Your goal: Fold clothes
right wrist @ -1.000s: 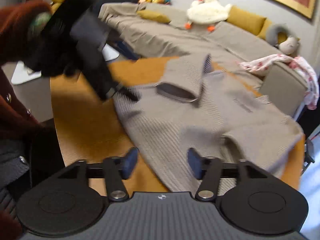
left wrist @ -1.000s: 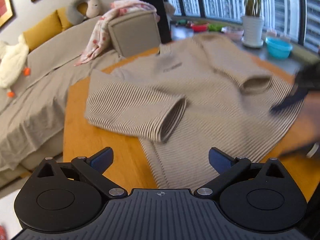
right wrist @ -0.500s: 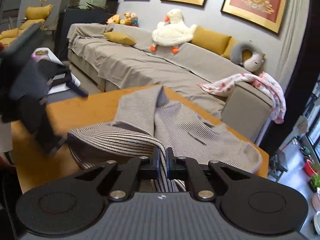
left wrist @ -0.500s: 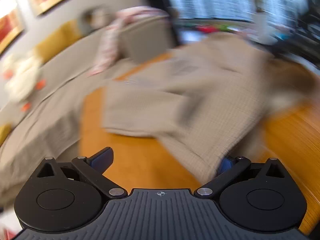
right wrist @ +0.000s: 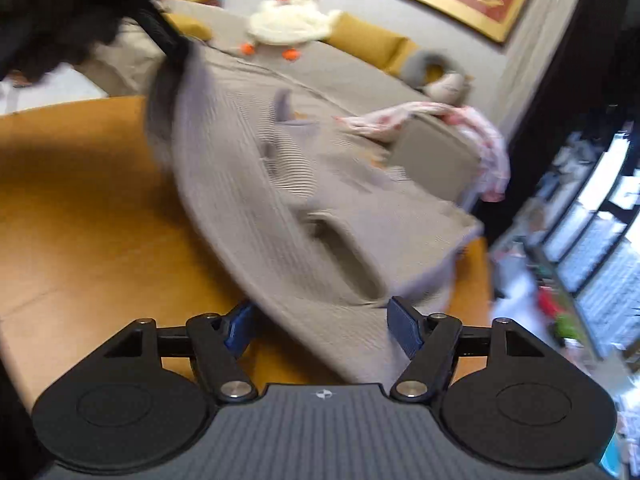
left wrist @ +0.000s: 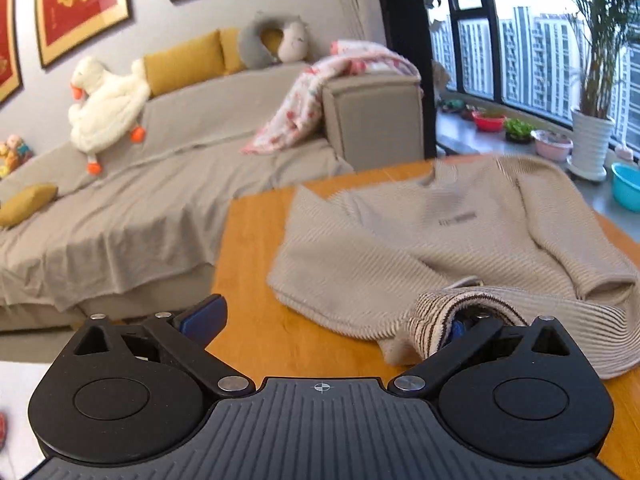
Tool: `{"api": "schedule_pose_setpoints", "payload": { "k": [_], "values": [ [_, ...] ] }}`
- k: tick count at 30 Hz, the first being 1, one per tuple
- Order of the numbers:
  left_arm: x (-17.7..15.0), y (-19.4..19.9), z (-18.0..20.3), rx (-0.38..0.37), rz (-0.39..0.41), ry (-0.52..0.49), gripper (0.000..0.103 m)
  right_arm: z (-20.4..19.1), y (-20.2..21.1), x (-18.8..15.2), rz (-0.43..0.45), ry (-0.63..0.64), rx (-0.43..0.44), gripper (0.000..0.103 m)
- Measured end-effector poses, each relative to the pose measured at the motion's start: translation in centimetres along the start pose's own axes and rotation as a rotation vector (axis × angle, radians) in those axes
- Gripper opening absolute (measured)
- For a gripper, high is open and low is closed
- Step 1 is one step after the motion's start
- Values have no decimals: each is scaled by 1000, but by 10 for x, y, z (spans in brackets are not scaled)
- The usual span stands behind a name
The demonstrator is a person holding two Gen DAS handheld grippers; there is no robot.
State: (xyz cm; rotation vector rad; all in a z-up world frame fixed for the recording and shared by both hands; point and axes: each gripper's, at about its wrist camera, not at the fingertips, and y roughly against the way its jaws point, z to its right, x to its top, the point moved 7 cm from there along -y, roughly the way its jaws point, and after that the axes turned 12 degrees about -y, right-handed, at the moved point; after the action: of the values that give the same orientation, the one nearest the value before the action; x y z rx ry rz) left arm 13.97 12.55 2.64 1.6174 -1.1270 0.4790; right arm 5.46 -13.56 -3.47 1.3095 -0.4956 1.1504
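Observation:
A beige ribbed sweater (left wrist: 460, 240) lies front up on the orange wooden table (left wrist: 256, 240), neck toward the window. My left gripper (left wrist: 332, 320) is open wide at the near hem. Its left pad is bare, and a striped fold of the hem (left wrist: 440, 316) drapes over its right finger, hiding that pad. In the blurred right wrist view the sweater (right wrist: 280, 184) stretches across the table (right wrist: 80, 200). One corner is lifted toward the dark left gripper (right wrist: 170, 46) at the upper left. My right gripper (right wrist: 320, 328) is open, and the hem passes between its blue pads.
A grey-covered sofa (left wrist: 160, 200) runs past the table's far-left edge, with a plush goose (left wrist: 104, 108) and a floral blanket (left wrist: 312, 96) on it. A white plant pot (left wrist: 590, 140) and a blue basin (left wrist: 628, 184) stand by the window. Bare tabletop lies left of the sweater.
The right gripper was shut on the hem half a second ago and is open now. The left gripper swung in at the hem, which now hangs over its right finger and is raised.

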Motion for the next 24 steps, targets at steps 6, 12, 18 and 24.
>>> {"api": "schedule_pose_setpoints", "payload": {
  "k": [6,12,18,24],
  "values": [
    [0,8,-14,23,9,-31,103,74,-10,10,-25,-224,-106,68],
    [-22,35,3,-150,-37,-63,103,94,24,26,54,-112,-192,62],
    [-45,64,20,-323,-84,-94,103,84,29,-15,-149,-81,-16,67],
    [-55,93,24,-472,-86,-89,103,74,61,-27,-185,-138,243,79]
  ]
}}
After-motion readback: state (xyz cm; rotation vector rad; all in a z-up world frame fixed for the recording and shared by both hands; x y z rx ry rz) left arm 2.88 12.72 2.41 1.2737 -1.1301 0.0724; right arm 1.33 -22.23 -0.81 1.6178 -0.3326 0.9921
